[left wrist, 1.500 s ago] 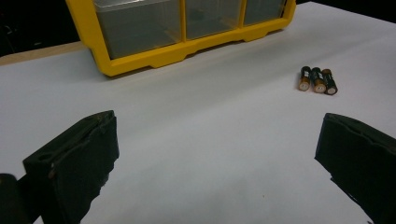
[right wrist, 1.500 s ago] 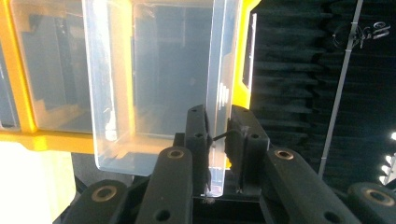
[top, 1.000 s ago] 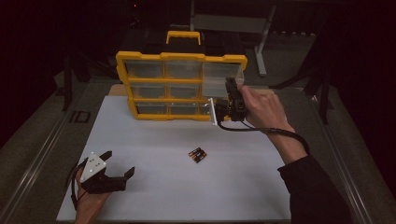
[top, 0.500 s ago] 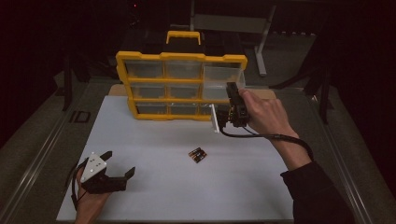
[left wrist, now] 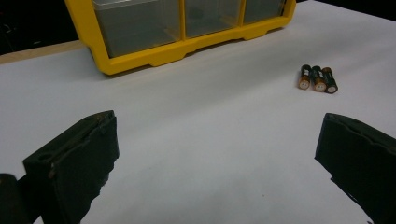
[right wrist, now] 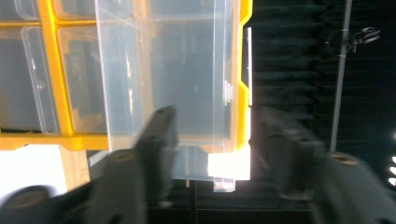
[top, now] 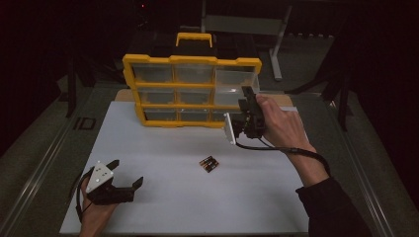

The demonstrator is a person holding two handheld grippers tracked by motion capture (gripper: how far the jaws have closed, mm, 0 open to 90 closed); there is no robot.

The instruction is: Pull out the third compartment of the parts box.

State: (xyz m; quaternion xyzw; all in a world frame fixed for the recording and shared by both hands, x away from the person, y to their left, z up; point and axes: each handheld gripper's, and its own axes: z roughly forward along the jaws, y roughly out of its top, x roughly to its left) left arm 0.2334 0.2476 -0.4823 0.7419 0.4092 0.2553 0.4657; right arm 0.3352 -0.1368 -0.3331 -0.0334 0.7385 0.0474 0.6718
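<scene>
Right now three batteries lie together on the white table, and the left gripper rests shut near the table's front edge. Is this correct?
Not quite: the left gripper is open. The left gripper view shows its jaws wide apart over the white table. The three batteries do lie together.

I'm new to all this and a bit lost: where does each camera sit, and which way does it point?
High view: above the table, looking forward and down; both forearms, left gripper, right gripper.
Left gripper view: low over the table, facing the batteries and organizer; its open jaws.
Right gripper view: turned sideways, facing a pulled-out clear drawer.
All three share the organizer.
</scene>
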